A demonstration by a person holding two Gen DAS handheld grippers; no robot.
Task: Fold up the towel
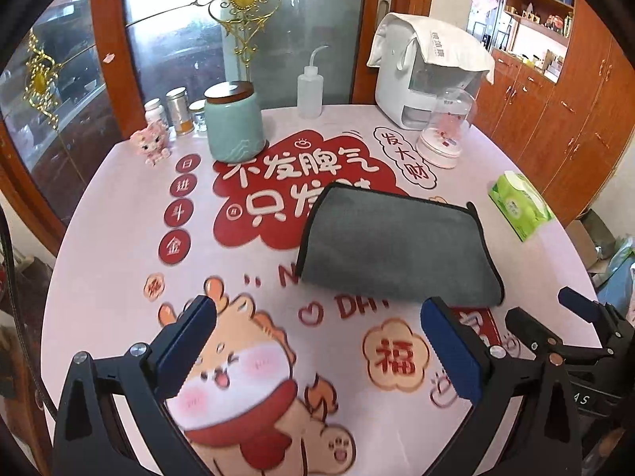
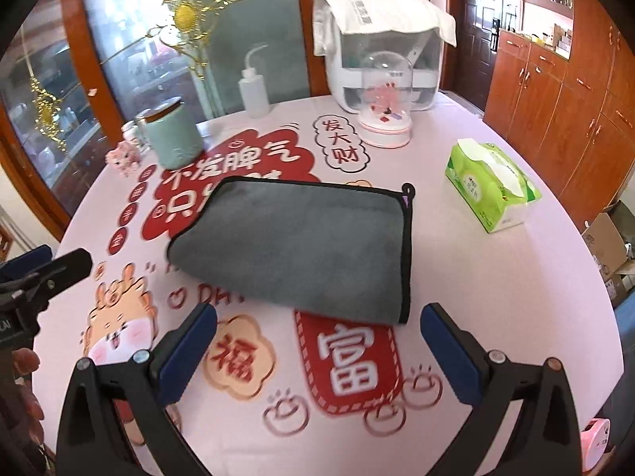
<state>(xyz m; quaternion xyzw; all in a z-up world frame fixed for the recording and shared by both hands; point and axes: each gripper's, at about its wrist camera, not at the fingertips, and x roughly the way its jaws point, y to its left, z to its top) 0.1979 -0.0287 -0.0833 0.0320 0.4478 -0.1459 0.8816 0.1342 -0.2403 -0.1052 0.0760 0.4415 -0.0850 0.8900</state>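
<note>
Grey microfibre, black-piped along its edges: the folded towel [image 2: 293, 246] lies flat at the centre of the right wrist frame, on the pink printed round worktop [image 2: 516, 297], doubled over with its rounded fold toward the cameras and a small hanging loop at its upper right corner.

Going left to right, the left claw [image 1: 317, 341] hovers with jaws spread wide, holding nothing, low in its own frame and short of the towel's near edge. The right claw [image 2: 317, 341] is likewise spread and empty, just below the towel.

Risks, as I judge them: a pinch on the thick rounded fold could catch only the top layer, so the layers would shear apart and the fold go crooked. Dragging the cloth toward upper left could nudge the celadon ceramic jar with the dark wooden lid [image 2: 172, 139]; toward the right it could push the green tissue pack [image 2: 492, 190].

Count: one towel, two claws, one jar, one white squeeze bottle [image 2: 254, 91], one glass-domed pink ornament [image 2: 387, 103], one tissue pack.
</note>
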